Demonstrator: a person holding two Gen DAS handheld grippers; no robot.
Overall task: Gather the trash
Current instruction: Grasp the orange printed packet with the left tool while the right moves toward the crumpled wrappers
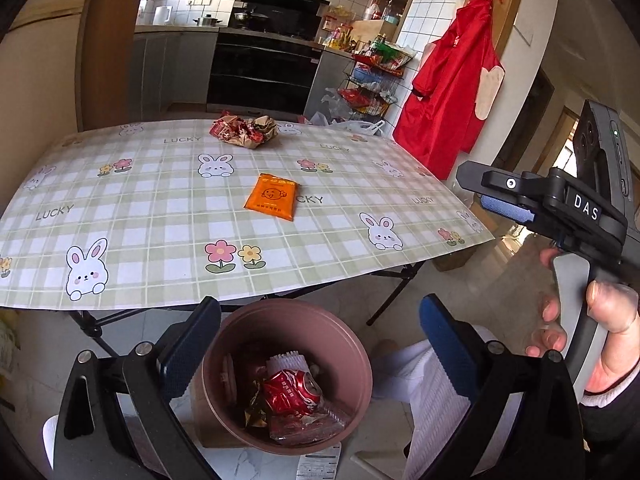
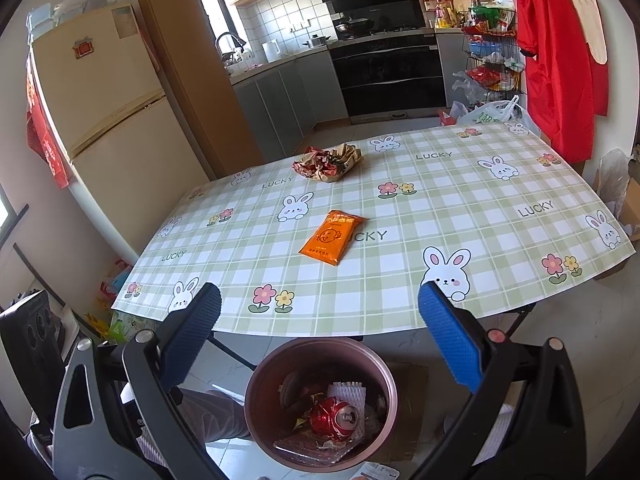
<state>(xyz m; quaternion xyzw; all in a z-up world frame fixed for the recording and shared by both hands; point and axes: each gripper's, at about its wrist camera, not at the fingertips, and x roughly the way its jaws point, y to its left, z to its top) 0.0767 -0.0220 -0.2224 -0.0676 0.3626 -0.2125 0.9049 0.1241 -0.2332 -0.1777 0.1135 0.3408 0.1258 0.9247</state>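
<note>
Blue-padded left gripper [image 1: 320,344] hangs spread wide and empty above a brown bin [image 1: 248,332] on the floor, which holds a crushed red can [image 1: 294,390] and wrappers. Beyond, on the checked tablecloth [image 1: 140,216], lie an orange packet [image 1: 273,201] at centre and crumpled wrappers [image 1: 244,130] farther back. Right gripper [image 2: 320,344] is spread open too, holding nothing.
</note>
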